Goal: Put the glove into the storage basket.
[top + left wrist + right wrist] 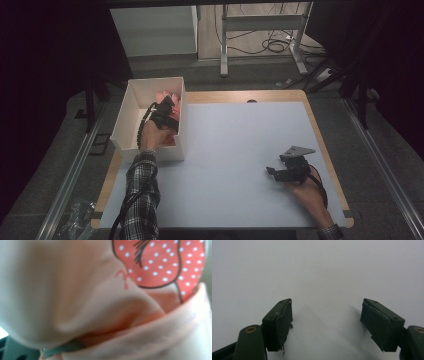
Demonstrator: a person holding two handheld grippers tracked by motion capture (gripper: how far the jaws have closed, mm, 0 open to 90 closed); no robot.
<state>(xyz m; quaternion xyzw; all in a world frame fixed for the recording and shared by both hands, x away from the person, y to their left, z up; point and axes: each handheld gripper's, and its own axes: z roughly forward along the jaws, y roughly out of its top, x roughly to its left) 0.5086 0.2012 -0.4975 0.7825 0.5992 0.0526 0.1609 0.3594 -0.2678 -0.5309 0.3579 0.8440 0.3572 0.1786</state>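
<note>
The room is dim, with dark surroundings, a grey floor, and a metal frame with loose cables beyond the far edge of the desk [327,150]. The desk has a wooden rim and a pale mat covering most of its top.

A white box [131,107] with tall walls stands at the left far corner of the desk. Pink cloth [166,96] lies inside it, toward the far end.

Left tool [169,106]: positioned inside the box, pointing toward the far end, directly at the cloth. The hand holding it rests at the near wall of the box, with a plaid sleeve [142,195] trailing back across the desk. In the left gripper view, the cloth [105,305] sits very close to the lens, folded and blurred; one panel is coral with white dots and dark line work [160,262]. A small part of one jaw edge shows at the bottom of that view. Whether the jaws are open or pressing on the cloth cannot be determined.

Right tool [272,172]: held low over the mat at the right near area, well apart from the box, pointing left. In the right gripper view [327,315], its jaws stand wide apart with bare mat between them; nothing is gripped.
</note>
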